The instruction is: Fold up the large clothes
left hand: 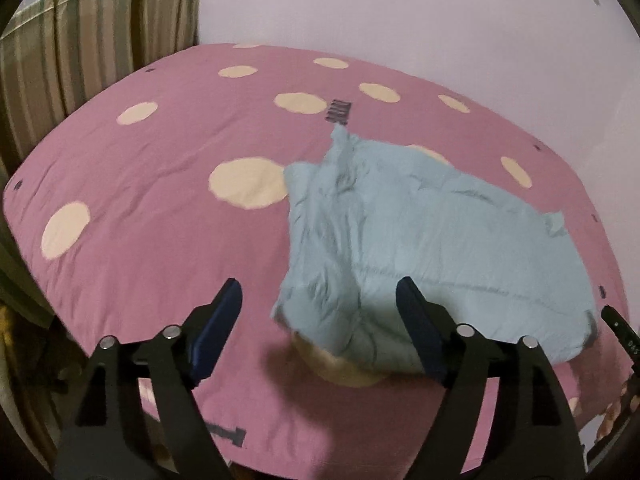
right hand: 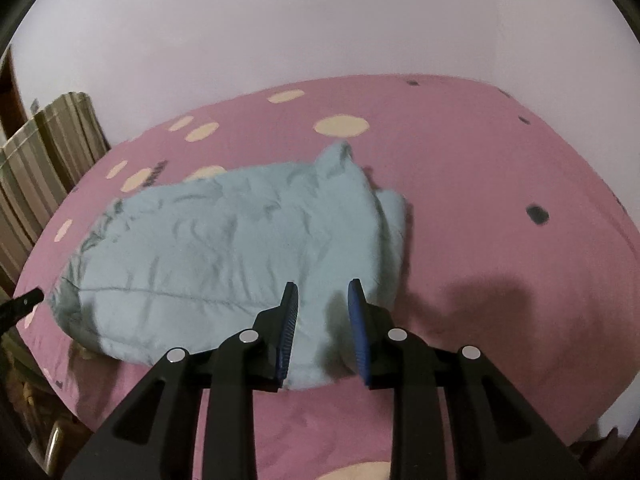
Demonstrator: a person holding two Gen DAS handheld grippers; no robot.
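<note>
A light blue garment lies folded into a rumpled block on the pink spotted bedspread. My left gripper is open wide and empty, held above the garment's near left corner. In the right wrist view the garment lies left of centre on the bedspread. My right gripper is open and empty, just above the garment's near right corner. The tip of the right gripper shows at the right edge of the left wrist view.
A striped fabric-covered piece of furniture stands at the bed's far left corner. A pale wall runs behind the bed. The bed's front edge lies just below my grippers.
</note>
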